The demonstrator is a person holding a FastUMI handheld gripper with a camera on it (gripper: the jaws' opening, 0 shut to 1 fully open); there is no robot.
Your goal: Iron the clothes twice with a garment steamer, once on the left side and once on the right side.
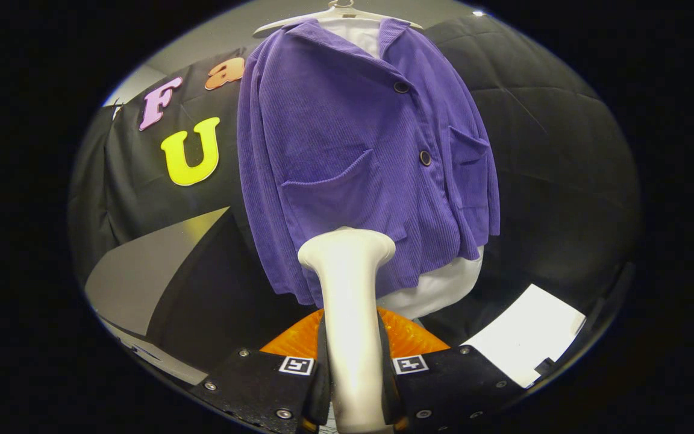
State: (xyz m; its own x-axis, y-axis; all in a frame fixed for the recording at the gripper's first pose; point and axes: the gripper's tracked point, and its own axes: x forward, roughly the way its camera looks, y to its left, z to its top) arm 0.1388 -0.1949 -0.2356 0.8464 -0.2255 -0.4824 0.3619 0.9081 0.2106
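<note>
Both fingers of your gripper (353, 386) pinch the steamer (348, 283) by its handle, holding it upright with the head just below the jacket (359, 150), which hangs on a hanger (338, 13) beyond the steamer.

The gripper (353, 386) sat at the bottom centre of the frame, its two finger blocks broad and angular. Each block carried a small square coded marker near its inner top corner. Round silver screws dotted the blocks' faces, and an orange ribbed part showed between them.
</note>
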